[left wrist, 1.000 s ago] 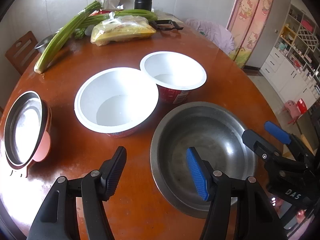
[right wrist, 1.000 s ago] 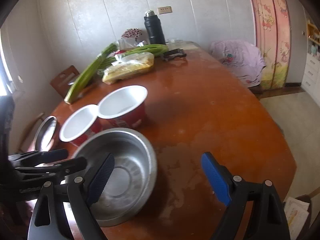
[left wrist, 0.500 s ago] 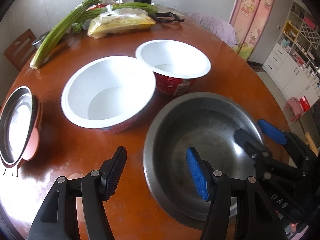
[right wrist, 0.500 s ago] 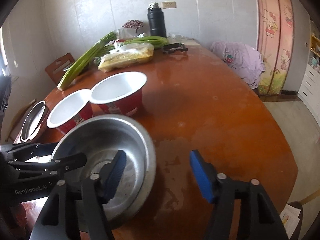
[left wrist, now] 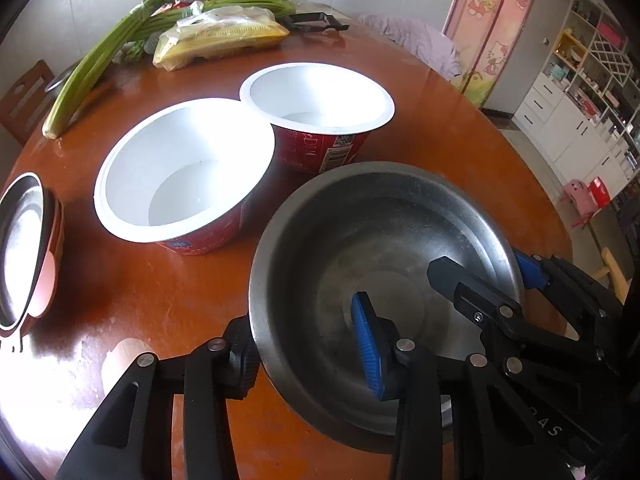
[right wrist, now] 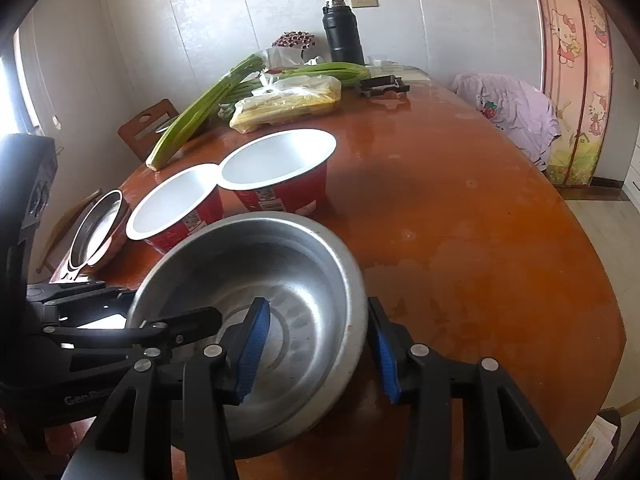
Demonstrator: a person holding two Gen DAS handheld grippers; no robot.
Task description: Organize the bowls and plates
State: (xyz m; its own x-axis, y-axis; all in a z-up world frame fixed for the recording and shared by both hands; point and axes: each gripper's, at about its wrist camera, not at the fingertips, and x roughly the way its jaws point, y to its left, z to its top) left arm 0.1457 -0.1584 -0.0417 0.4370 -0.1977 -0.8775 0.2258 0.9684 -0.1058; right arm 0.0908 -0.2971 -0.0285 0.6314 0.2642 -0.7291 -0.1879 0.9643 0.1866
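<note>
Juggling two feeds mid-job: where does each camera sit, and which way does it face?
Left wrist: on the left gripper, facing forward and down across the table at the near rim of the steel bowl, between that gripper's just-closing jaws; the right gripper shows at right.
Right wrist: on the right gripper, facing forward and down toward the wall; bowl rim between its just-closing jaws; left gripper shows at left.
Shared: steel bowl, two paper bowls, both grippers.
</note>
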